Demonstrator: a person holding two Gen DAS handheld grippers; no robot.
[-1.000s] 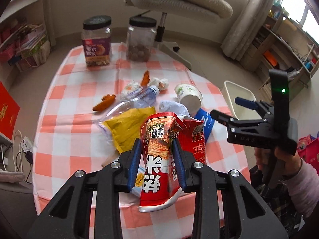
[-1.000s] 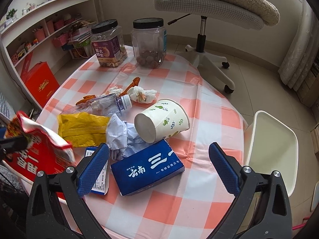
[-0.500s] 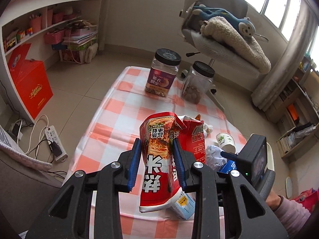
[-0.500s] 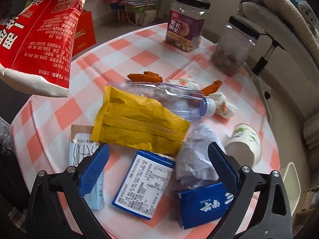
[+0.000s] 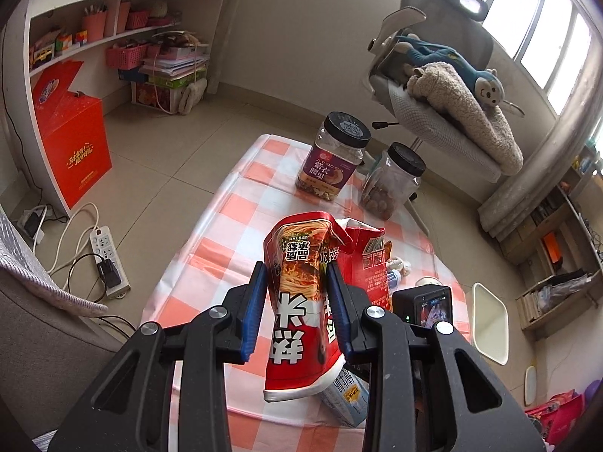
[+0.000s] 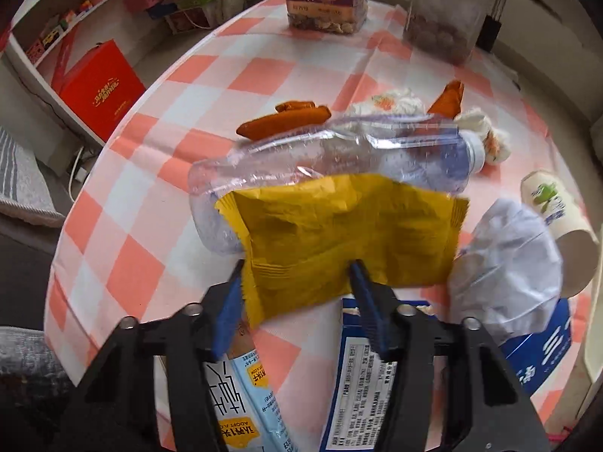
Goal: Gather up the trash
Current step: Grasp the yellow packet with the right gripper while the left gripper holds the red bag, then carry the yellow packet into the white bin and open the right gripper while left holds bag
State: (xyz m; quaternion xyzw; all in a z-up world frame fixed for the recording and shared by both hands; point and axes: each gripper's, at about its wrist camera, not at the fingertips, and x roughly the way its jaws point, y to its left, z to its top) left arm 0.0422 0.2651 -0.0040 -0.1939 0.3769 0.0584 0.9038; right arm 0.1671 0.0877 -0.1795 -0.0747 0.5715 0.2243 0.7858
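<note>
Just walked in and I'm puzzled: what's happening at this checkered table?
A person is clearing trash with hand-held tongs. The left tongs grip a red noodle packet, lifted off the table. The right tongs are closing on a yellow snack wrapper lying over a crushed plastic bottle. A paper cup and cartons still wait.

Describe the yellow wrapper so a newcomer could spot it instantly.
On the orange-and-white checked tablecloth, find the clear plastic bottle lying on its side. The flat, crinkled yellow snack wrapper overlaps its near side, the only yellow item, between the right gripper fingers.
</note>
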